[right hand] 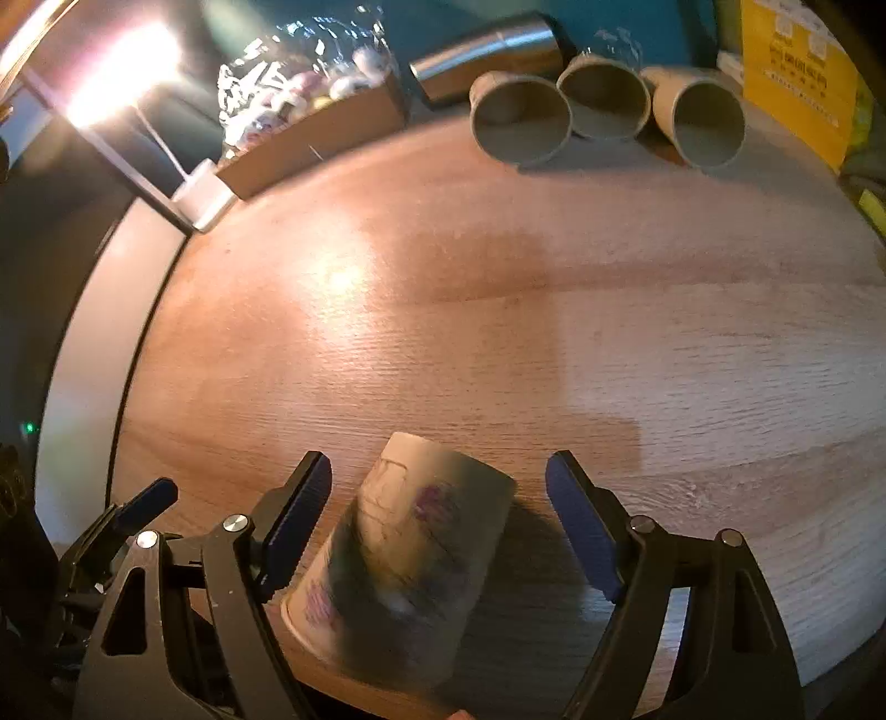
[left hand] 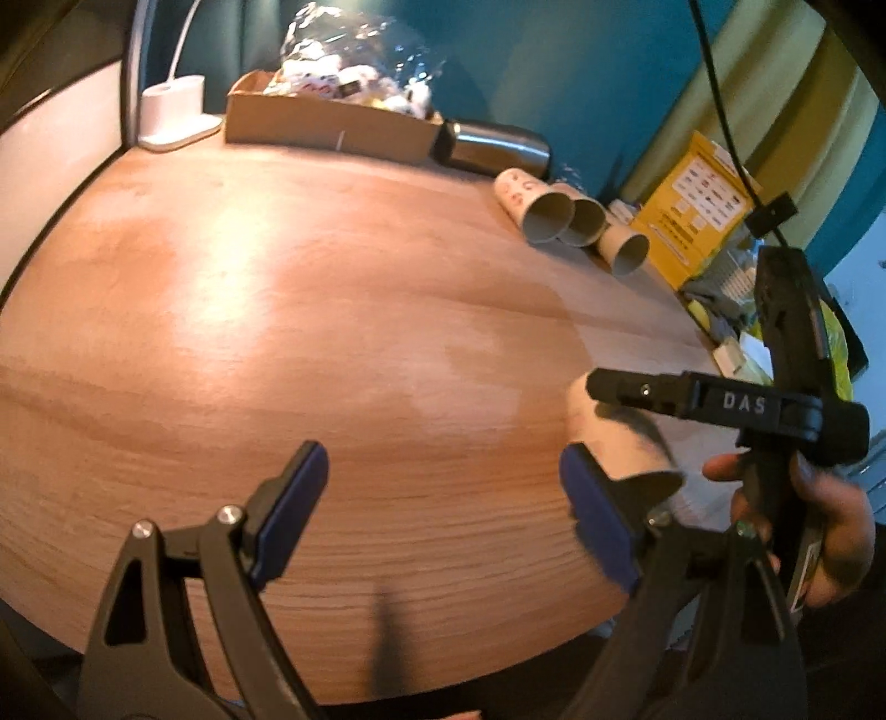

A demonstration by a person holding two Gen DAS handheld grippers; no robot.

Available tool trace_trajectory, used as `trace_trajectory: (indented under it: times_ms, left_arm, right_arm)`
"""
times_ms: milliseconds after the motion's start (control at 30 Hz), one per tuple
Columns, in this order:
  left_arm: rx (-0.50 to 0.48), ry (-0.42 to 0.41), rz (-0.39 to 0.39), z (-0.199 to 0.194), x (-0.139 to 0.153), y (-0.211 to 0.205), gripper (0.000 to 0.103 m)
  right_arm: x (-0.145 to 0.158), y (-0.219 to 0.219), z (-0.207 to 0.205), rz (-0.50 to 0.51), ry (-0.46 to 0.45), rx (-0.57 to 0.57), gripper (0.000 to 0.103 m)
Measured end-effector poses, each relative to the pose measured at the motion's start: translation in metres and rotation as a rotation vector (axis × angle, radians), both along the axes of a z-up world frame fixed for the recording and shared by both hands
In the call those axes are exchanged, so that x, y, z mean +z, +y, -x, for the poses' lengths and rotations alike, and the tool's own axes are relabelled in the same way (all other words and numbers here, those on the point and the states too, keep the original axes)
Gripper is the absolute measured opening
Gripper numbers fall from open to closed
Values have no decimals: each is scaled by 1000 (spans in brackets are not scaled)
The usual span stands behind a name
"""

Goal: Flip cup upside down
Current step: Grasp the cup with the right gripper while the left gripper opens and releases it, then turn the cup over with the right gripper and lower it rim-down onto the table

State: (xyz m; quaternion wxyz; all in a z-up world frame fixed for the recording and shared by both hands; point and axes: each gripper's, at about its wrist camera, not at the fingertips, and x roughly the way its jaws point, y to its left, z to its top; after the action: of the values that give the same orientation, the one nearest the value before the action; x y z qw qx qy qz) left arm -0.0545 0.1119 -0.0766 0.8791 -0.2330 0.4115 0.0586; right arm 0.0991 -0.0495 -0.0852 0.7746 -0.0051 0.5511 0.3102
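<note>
A white paper cup (right hand: 404, 559) with purple print sits between my right gripper's open fingers (right hand: 437, 531), tilted, base pointing away, rim toward the camera; it looks blurred and neither pad touches it. In the left wrist view the same cup (left hand: 620, 437) shows at the right, partly hidden behind the right gripper's black finger (left hand: 653, 393). My left gripper (left hand: 443, 515) is open and empty over the wooden table (left hand: 332, 332), left of the cup.
Three paper cups (right hand: 603, 105) lie on their sides at the table's back, openings facing me. A steel tumbler (right hand: 487, 50), a cardboard box (left hand: 326, 127) with a plastic bag, a white lamp base (left hand: 171, 111) and a yellow box (left hand: 698, 210) line the back edge.
</note>
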Motion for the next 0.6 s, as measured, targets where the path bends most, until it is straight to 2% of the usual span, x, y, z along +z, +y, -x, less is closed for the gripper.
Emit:
trace_trajectory:
  times_ms: [133, 267, 367, 467, 500, 600]
  left_arm:
    - [-10, -1, 16, 3, -4, 9, 87]
    - [-25, -7, 19, 3, -5, 12, 87]
    - [-27, -14, 10, 2, -4, 12, 87]
    - [-21, -41, -22, 2, 1, 11, 87]
    - [-11, -52, -34, 2, 2, 11, 87]
    - [2, -74, -65, 3, 3, 12, 87]
  right_arm:
    - [-8, 8, -4, 17, 49, 18, 61]
    - [-6, 11, 0, 17, 27, 32, 60]
    - [5, 11, 6, -13, -48, 43, 60]
    - [32, 14, 24, -2, -305, 64, 60]
    - [41, 14, 35, 15, -436, 69, 60]
    - [48, 7, 60, -2, -682, 72, 60]
